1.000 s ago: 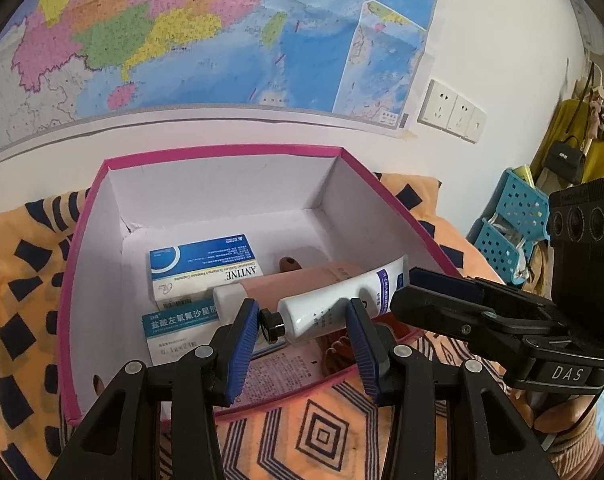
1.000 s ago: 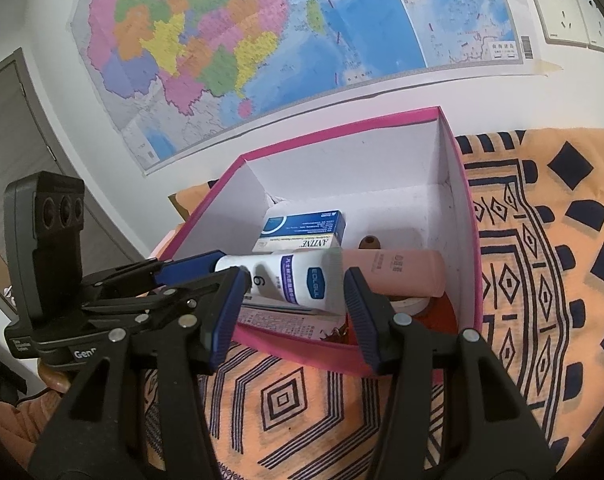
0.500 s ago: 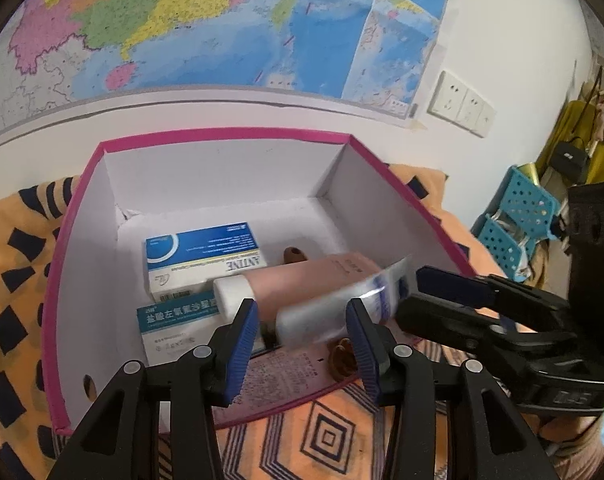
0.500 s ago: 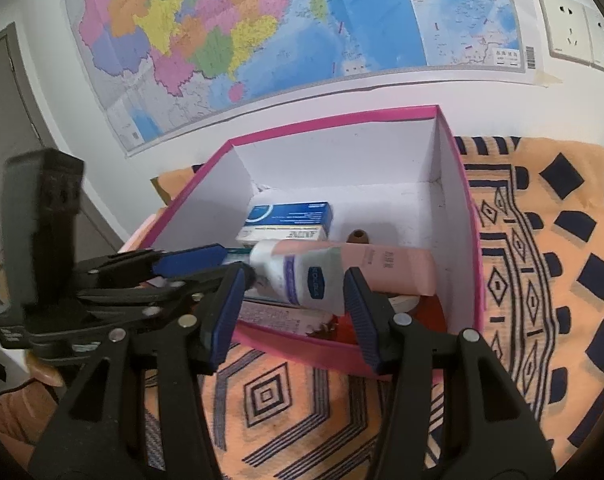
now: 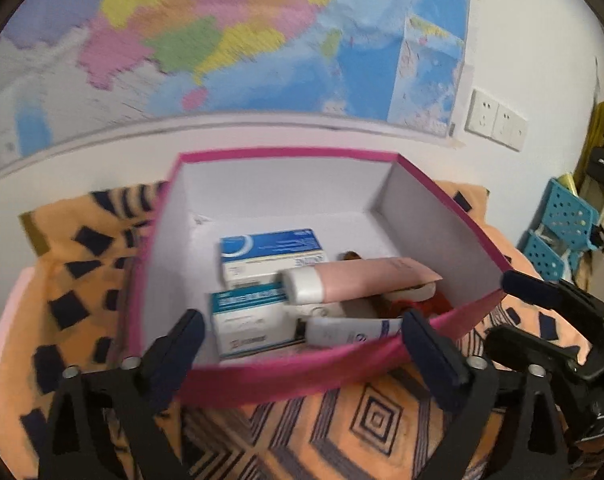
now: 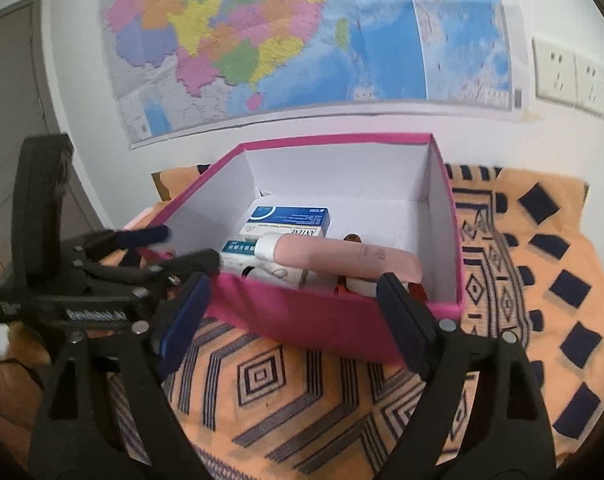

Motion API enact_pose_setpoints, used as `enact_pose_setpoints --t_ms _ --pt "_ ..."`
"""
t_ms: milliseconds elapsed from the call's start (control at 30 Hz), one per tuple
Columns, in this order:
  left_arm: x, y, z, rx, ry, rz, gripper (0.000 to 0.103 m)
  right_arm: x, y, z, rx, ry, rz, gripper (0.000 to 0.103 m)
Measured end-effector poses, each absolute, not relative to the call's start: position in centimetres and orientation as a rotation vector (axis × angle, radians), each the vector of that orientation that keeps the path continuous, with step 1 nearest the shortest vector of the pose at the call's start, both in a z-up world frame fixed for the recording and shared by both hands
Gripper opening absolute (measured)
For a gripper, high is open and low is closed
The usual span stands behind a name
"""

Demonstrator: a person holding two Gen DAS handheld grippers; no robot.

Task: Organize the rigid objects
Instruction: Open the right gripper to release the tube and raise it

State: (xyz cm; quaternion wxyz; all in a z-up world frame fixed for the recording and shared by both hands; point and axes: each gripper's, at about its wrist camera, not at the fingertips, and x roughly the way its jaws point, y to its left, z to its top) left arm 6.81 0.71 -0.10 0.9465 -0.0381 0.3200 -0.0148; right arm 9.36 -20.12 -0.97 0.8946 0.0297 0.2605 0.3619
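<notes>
A pink-rimmed open box (image 5: 326, 372) (image 6: 342, 320) stands on an orange patterned cloth. Inside lie a white tube with a blue label (image 5: 350, 330), a pink tube (image 5: 358, 282) (image 6: 342, 258), and two blue-and-white medicine boxes (image 5: 272, 248) (image 5: 250, 320). My left gripper (image 5: 302, 340) is open and empty, just in front of the box's near wall. My right gripper (image 6: 292, 312) is open and empty, also in front of the box. Each gripper shows in the other's view, the right one (image 5: 562, 332) and the left one (image 6: 102, 280).
The orange cloth (image 6: 302, 400) covers the surface around the box. A wall with a large map (image 6: 282, 32) and sockets (image 5: 496, 124) stands behind. A blue perforated rack (image 5: 558, 232) is at the far right. A door (image 6: 10, 120) is on the left.
The white tube was held between the two grippers above the box; it now lies inside the box. Both grippers have opened wide and pulled back.
</notes>
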Motion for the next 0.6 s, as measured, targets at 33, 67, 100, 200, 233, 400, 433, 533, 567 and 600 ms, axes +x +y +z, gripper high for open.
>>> enact_pose_setpoints --t_ms 33,67,100,200,233,400,433,533,567,600 --pt "5.9 0.8 0.0 -0.066 0.637 0.002 0.103 8.7 -20.2 -1.1 0.048 0.528 0.738 0.092" --pt "5.0 0.8 0.1 -0.053 0.624 0.030 0.103 7.8 -20.3 -1.4 0.030 0.509 0.726 0.100" --pt "4.5 0.9 0.1 -0.047 0.625 0.043 0.103 7.1 -20.4 -1.6 0.019 0.493 0.716 0.103" --pt "2.7 1.1 -0.2 -0.058 0.623 0.076 0.103 5.3 -20.4 -2.7 -0.023 0.486 0.675 0.103" --pt "2.2 1.1 -0.5 -0.061 0.625 0.084 0.103 4.9 -20.2 -3.1 -0.039 0.492 0.665 0.103" --pt "0.1 0.4 -1.9 -0.018 0.645 0.142 0.103 3.6 -20.1 -5.0 -0.051 0.530 0.646 0.103" --pt "-0.3 0.2 -2.1 -0.012 0.644 0.141 0.103 3.5 -20.1 -5.3 -0.048 0.540 0.646 0.103" --pt "-1.5 -0.6 -2.6 0.031 0.631 0.143 0.103 3.0 -20.1 -5.7 -0.052 0.546 0.650 0.103" --pt "-1.7 -0.7 -2.8 0.033 0.633 0.147 0.103 2.9 -20.1 -5.9 -0.052 0.553 0.646 0.103" --pt "-1.8 -0.8 -3.0 0.020 0.640 0.144 0.103 2.8 -20.1 -6.0 -0.048 0.556 0.648 0.103"
